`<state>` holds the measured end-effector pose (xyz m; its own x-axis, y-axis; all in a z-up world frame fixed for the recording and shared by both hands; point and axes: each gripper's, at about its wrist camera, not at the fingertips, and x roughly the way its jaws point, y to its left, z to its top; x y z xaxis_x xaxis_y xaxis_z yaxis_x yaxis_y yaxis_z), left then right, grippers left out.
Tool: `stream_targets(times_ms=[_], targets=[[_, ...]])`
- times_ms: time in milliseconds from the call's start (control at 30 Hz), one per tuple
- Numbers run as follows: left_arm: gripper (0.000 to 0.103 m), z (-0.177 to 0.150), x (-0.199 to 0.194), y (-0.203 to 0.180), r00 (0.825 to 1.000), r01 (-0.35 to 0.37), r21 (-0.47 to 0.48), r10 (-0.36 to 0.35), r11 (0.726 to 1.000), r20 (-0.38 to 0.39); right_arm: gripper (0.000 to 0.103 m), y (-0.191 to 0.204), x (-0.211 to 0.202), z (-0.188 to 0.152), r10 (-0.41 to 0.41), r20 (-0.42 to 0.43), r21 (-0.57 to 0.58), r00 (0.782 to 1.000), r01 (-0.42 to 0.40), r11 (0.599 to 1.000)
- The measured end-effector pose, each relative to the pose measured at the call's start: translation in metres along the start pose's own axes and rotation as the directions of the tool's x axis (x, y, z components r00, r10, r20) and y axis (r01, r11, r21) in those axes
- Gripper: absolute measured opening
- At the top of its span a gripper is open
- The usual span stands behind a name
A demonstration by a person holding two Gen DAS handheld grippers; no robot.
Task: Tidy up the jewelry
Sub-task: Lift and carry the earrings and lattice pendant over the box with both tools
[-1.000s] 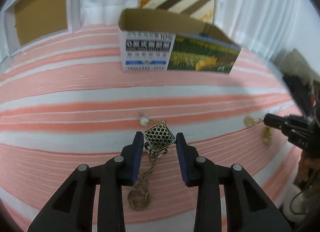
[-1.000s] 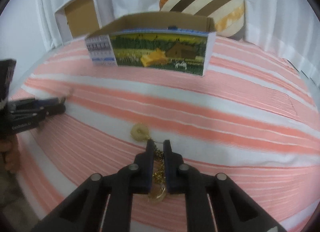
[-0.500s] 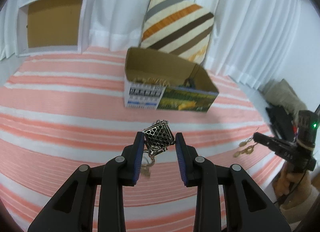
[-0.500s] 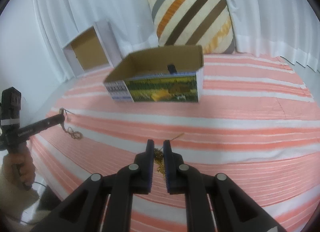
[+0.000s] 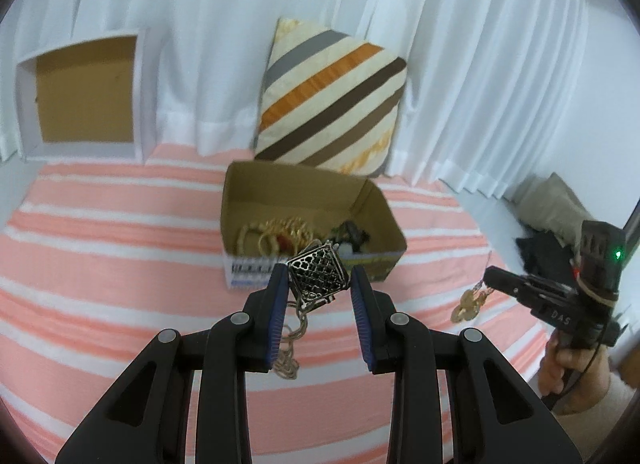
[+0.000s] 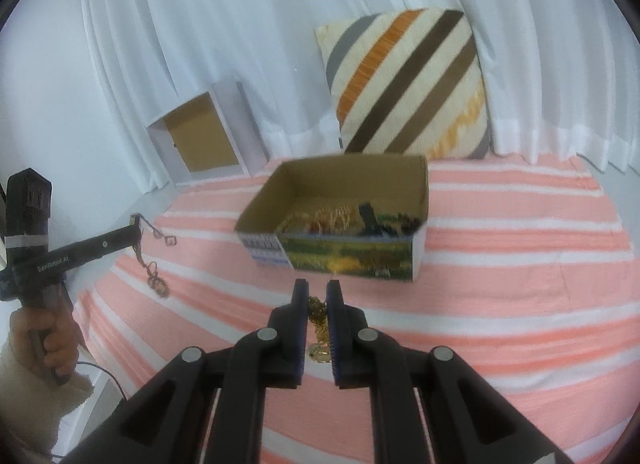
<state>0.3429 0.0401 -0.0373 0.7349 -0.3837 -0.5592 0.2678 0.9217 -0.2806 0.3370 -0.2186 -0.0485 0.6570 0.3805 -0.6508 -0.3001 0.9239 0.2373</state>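
Observation:
My left gripper (image 5: 319, 276) is shut on a square silver filigree pendant (image 5: 318, 273), whose chain (image 5: 290, 352) dangles below over the striped bed. My right gripper (image 6: 317, 296) is shut on a gold chain necklace (image 6: 318, 322) that hangs between its fingers. Ahead stands an open cardboard box (image 5: 308, 188) (image 6: 340, 180) holding several gold bangles and dark pieces. In the left wrist view the right gripper (image 5: 490, 278) shows at the right with gold jewelry (image 5: 468, 302) hanging from its tip. In the right wrist view the left gripper (image 6: 134, 230) shows at the left with its chain (image 6: 154, 276) trailing.
A striped cushion (image 5: 332, 96) leans on white curtains behind the box. A white-framed cardboard tray (image 5: 84, 92) stands at the back left. A person's hand (image 5: 572, 376) holds the right tool; another hand (image 6: 44, 340) holds the left. The bed cover (image 5: 100, 264) is pink and white striped.
Both grippers have risen off the bed, lifting the pendant with its chain and the gold necklace. The box interior has come into view from above.

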Motion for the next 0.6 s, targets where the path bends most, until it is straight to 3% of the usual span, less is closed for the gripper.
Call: stream_targets(times_ms=[300, 600], targets=[[0.031, 0.063, 0.031, -0.006, 1.0, 0.002, 0.011, -0.002, 1.0, -0.018, 0.009, 0.001, 0.01, 0.069, 0.012, 0.039, -0.045, 0.999, -0.01, 0.999], [0.031, 0.101, 0.085, -0.006, 0.999, -0.024, 0.029, 0.025, 0.999, -0.034, 0.009, -0.008, 0.066, 0.13, 0.014, 0.02, -0.037, 1.0, -0.014, 0.999]])
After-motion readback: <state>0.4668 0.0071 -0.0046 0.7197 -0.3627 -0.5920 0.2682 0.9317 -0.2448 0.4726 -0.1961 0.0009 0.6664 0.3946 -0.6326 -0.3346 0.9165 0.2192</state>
